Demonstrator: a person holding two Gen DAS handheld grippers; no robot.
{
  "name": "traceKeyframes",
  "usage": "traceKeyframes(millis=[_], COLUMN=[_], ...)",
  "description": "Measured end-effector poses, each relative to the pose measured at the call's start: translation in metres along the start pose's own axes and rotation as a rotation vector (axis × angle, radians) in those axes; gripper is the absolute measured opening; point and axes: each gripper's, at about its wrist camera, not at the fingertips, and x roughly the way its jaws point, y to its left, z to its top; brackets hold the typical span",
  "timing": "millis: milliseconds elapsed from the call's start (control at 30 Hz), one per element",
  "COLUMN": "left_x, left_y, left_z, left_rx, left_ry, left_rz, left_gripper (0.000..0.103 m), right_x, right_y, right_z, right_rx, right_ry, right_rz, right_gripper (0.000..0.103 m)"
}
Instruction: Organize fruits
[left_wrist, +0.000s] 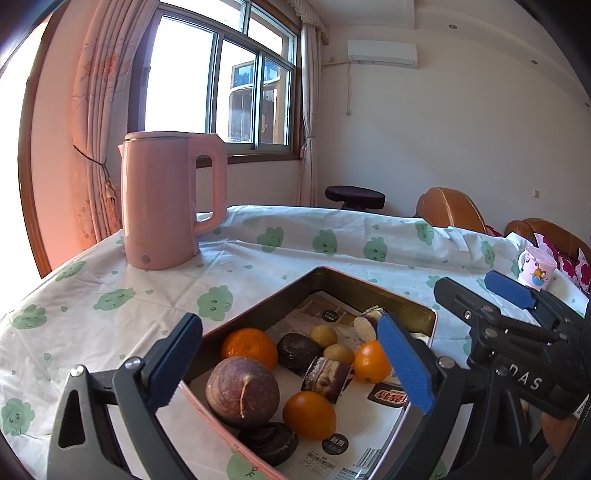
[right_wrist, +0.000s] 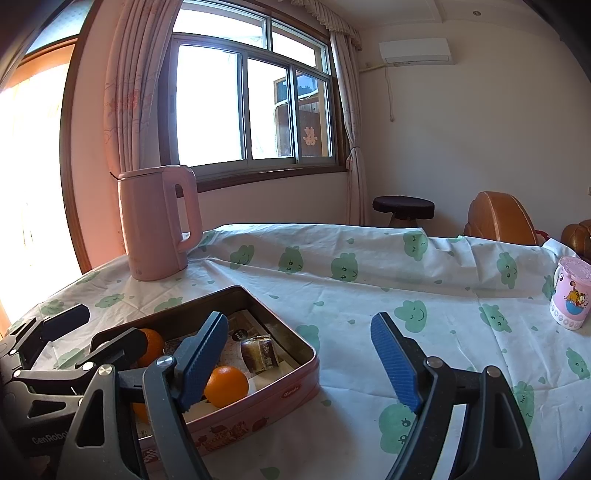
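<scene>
Two grippers hang with fingers spread, empty: left gripper over the tin, right gripper beside it over the tablecloth. Inside the tin lie three oranges, one purple passion fruit, two small yellow fruits

A table carries everything, draped in a white cloth printed with green smiling clouds. Directly on the cloth, a pink kettle stands upright well beyond the left gripper's left finger. A pink tin of fruit lies flat on the cloth, spanning between the left gripper's fingers and just left of the right gripper's left finger. A pink cartoon cup stands far right of the right gripper's right finger
</scene>
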Motion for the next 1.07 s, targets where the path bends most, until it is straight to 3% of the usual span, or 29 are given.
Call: traceKeyframes(millis=[200,1067], left_x=[0.0004,-0.0069], left_y=[0.0019,-0.0041], left_z=[-0.0004,-0.0008], left_rx=[-0.010,0.019], left_ry=[0.000,-0.038], left_rz=[0.012,0.045], left_gripper=[0.103,0.103], right_x=[0.0001,0.0001], right_y=[-0.0003,-0.0013], right_z=[0.0001,0.0018], right_rx=[-0.001,-0.006], right_ry=[0.000,-0.006], right_rz=[0.000,-0.019], right_gripper=[0.081,0.081])
